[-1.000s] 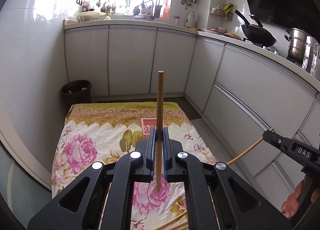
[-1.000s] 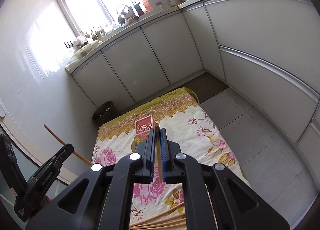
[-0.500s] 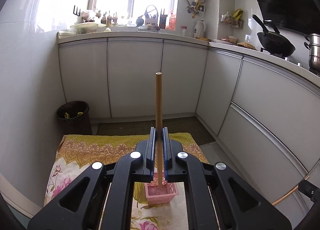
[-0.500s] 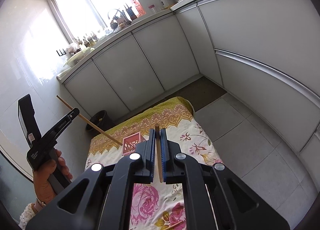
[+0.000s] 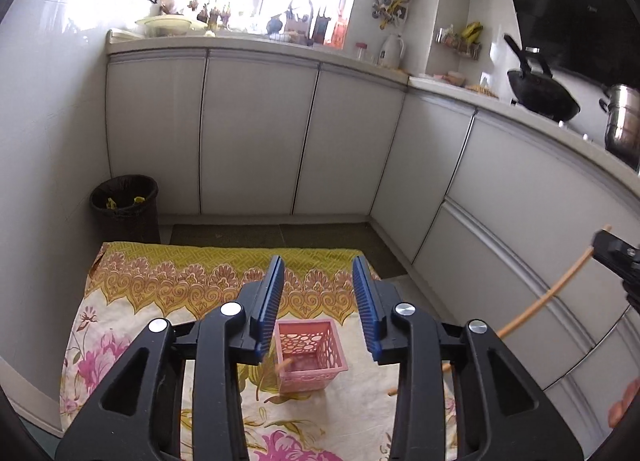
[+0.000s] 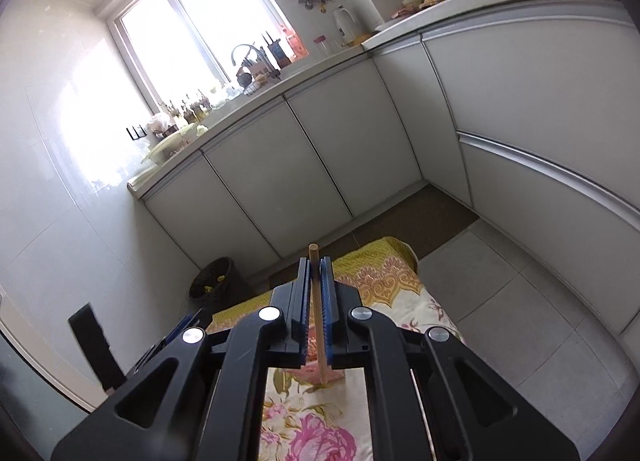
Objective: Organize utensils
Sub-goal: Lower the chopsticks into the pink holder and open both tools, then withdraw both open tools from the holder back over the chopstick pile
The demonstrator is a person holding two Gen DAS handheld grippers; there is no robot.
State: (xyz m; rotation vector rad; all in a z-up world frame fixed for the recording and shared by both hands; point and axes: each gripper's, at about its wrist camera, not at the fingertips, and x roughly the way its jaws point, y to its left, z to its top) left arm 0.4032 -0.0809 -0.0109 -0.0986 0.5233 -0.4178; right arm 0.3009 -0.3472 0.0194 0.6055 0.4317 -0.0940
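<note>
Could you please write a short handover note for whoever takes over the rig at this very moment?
Left tool: jaws opening, nothing between them, above the pink basket.
Right tool: shut on a wooden chopstick, held off to the right of the basket.
Basket stands on the floral cloth; one chopstick end shows inside it.
Done: the left tool's chopstick appears to have gone into the basket.
Left: put the right tool's chopstick in too. Another stick end shows on the cloth beside the basket, so more probably remain to collect.

Wooden chopstick leans inside pink basket.
</note>
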